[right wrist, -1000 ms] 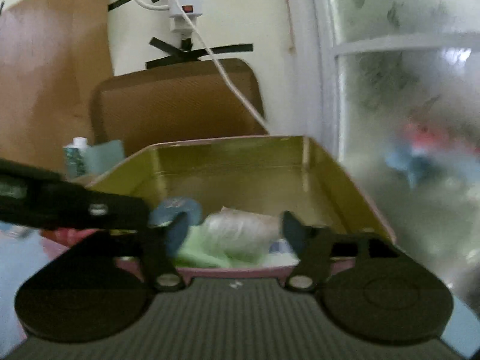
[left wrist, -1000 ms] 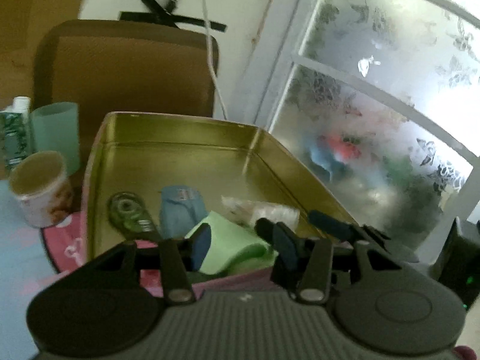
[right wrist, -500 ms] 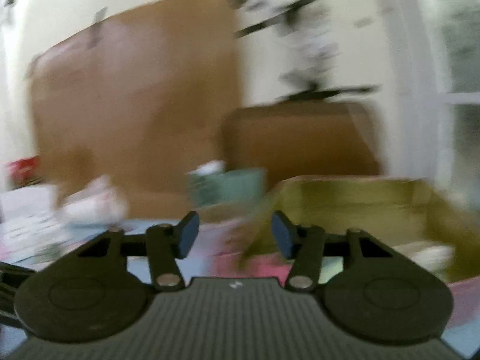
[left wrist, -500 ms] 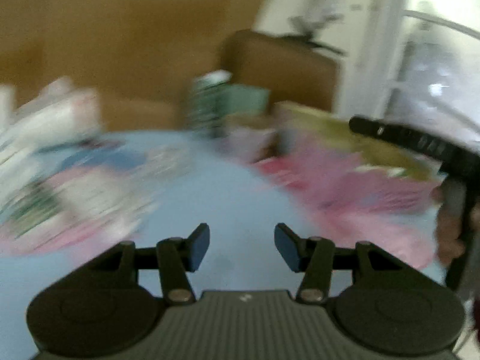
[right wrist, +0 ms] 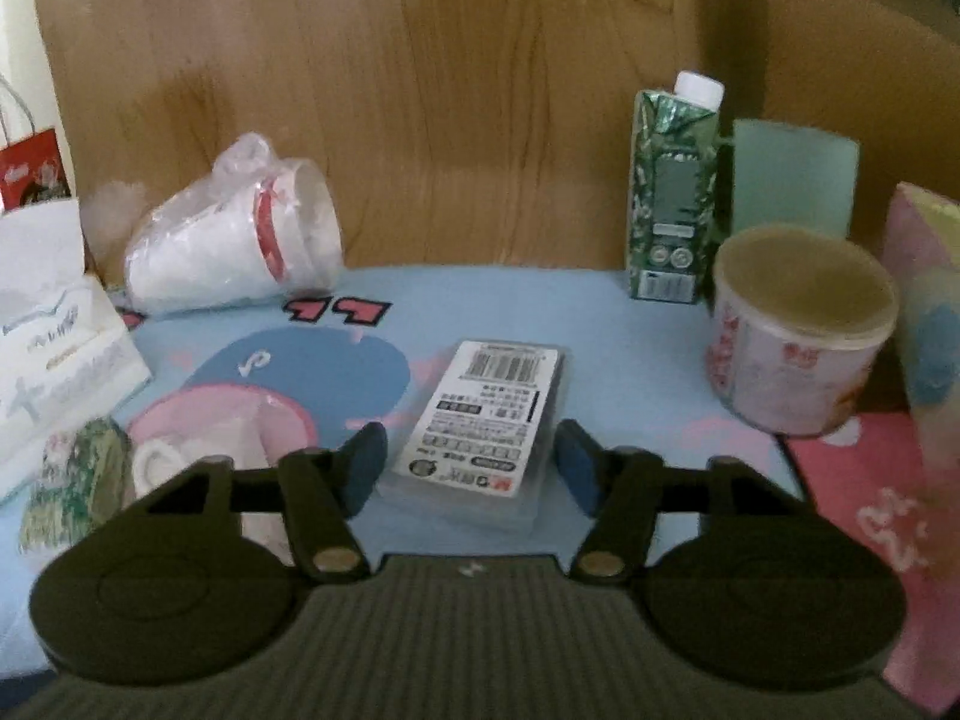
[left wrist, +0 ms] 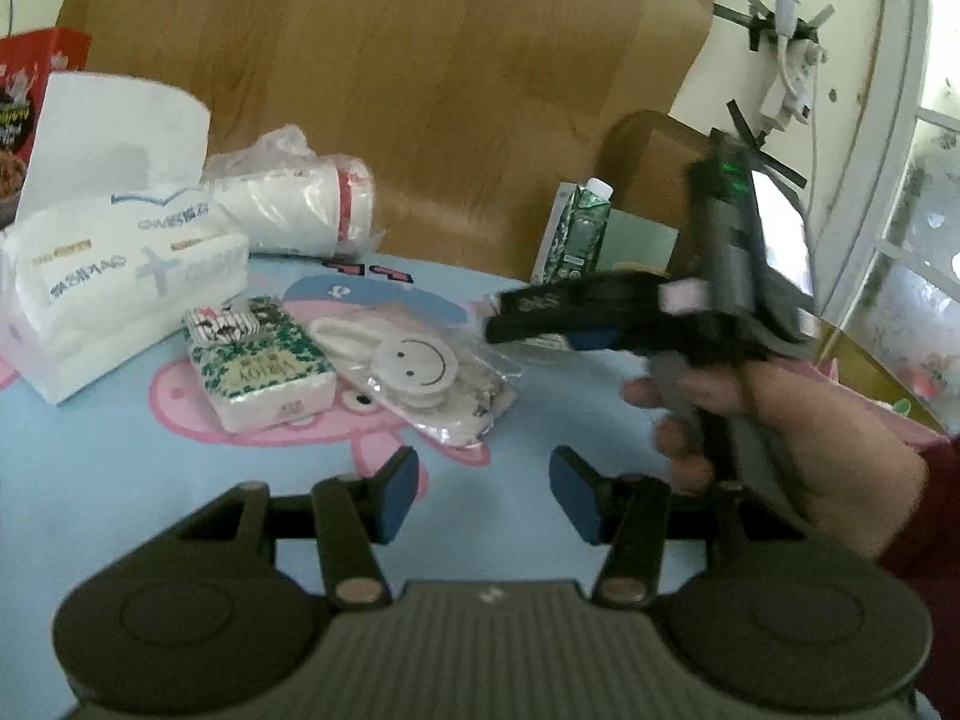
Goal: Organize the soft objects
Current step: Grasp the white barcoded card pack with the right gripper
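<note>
Two claws, both empty. Left view: left claw (left wrist: 483,495) parted over bare blue surface (left wrist: 150,492); smiley pouch (left wrist: 420,372) and green tissue pack (left wrist: 261,369) wait mid-frame, unsorted. Right view: right claw (right wrist: 468,471) opening, straddling the labelled flat packet (right wrist: 486,420) at centre, pads not touching. Plenty left, I'd judge.

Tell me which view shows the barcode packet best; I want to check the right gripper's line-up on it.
The right wrist view: the barcode packet lies flat, label up, between the opening fingers of the right gripper, untouched. In the left wrist view that gripper hides the spot, so I can't make the packet out.
</note>
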Demonstrator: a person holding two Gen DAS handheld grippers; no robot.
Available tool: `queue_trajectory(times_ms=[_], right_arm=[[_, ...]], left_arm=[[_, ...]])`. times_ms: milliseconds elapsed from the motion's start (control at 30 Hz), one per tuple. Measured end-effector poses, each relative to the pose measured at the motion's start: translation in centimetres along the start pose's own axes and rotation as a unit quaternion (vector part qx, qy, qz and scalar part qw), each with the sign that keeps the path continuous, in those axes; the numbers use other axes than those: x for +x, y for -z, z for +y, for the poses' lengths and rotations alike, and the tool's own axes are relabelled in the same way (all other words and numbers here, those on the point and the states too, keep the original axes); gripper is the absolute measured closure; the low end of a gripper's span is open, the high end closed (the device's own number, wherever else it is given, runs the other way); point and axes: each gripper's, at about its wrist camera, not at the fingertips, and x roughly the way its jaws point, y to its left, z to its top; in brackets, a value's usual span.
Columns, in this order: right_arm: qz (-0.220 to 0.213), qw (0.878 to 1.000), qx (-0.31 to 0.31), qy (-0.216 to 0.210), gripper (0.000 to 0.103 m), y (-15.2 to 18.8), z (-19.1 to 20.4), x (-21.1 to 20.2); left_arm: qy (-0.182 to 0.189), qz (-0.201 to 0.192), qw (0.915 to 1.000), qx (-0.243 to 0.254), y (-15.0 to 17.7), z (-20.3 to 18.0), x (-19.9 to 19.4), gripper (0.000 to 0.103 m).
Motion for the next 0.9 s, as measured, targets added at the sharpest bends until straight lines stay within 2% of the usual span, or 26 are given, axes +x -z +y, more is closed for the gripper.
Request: queue_trajectory(times_ms=[100, 233, 300, 333, 400, 433, 500, 533, 567, 633, 700, 733, 767, 833, 900], right_arm=[[0.001, 1.000, -0.010, -0.018, 0.040, 2.1, -1.0, -3.0], [-0.007, 0.999, -0.017, -0.037, 0.039, 6.6, -3.0, -9.7], [-0.014, 0.999, -0.022, -0.045, 0.039, 9.2, -3.4, -12.9], [-0.019, 0.998, -0.020, -0.052, 0.039, 10.1, -3.4, -13.9], [-0.032, 0.998, -0.003, -0.062, 0.042, 12.1, -4.0, -16.7], [-0.033, 0.997, 0.009, -0.066, 0.047, 12.9, -4.3, -17.5], [-0.044, 0.995, 0.044, -0.079, 0.076, 14.0, -5.0, -18.7], [-0.048, 0.994, 0.058, -0.081, 0.080, 14.2, -5.4, -18.9], [-0.053, 0.993, 0.068, -0.075, 0.080, 14.5, -5.8, -19.3], [-0.065, 0.992, 0.085, -0.062, 0.080, 15.0, -6.9, -19.8], [-0.066, 0.991, 0.096, -0.066, 0.077, 15.1, -7.7, -20.2], [-0.065, 0.991, 0.097, -0.071, 0.076, 15.2, -8.0, -20.4], [-0.063, 0.991, 0.093, -0.077, 0.071, 15.2, -8.0, -20.7], [-0.061, 0.992, 0.063, -0.087, 0.046, 15.4, -7.5, -21.2], [-0.054, 0.996, 0.016, -0.075, 0.042, 15.6, -6.3, -21.1]], left_arm=[[0.005, 0.008, 0.9998, -0.015, 0.2, 0.3, -0.1, 0.053], [0.041, 0.040, 0.9980, -0.027, 0.0, 0.4, 0.3, 0.042], [0.092, 0.067, 0.9922, -0.051, -0.1, -0.4, 0.5, 0.042], [0.130, 0.089, 0.9854, -0.066, -0.1, -1.1, 0.9, 0.042], [0.175, 0.122, 0.9746, -0.067, 0.1, -3.6, 1.6, 0.042], [0.186, 0.135, 0.9718, -0.055, 0.2, -5.1, 2.0, 0.042], [0.193, 0.165, 0.9665, -0.033, 0.5, -7.7, 3.2, 0.041], [0.183, 0.166, 0.9687, -0.027, 0.5, -8.6, 3.5, 0.046], [0.179, 0.166, 0.9695, -0.019, 0.4, -9.4, 3.8, 0.048], [0.177, 0.177, 0.9679, -0.017, 0.0, -10.3, 4.7, 0.058], [0.176, 0.193, 0.9646, -0.035, -0.1, -10.4, 5.1, 0.058], [0.172, 0.195, 0.9649, -0.038, 0.0, -10.4, 4.9, 0.054], [0.164, 0.192, 0.9669, -0.038, 0.0, -10.3, 4.7, 0.051], [0.149, 0.178, 0.9722, -0.033, -0.2, -9.8, 4.1, 0.039], [0.148, 0.181, 0.9715, -0.037, -0.3, -9.5, 4.3, 0.037]])
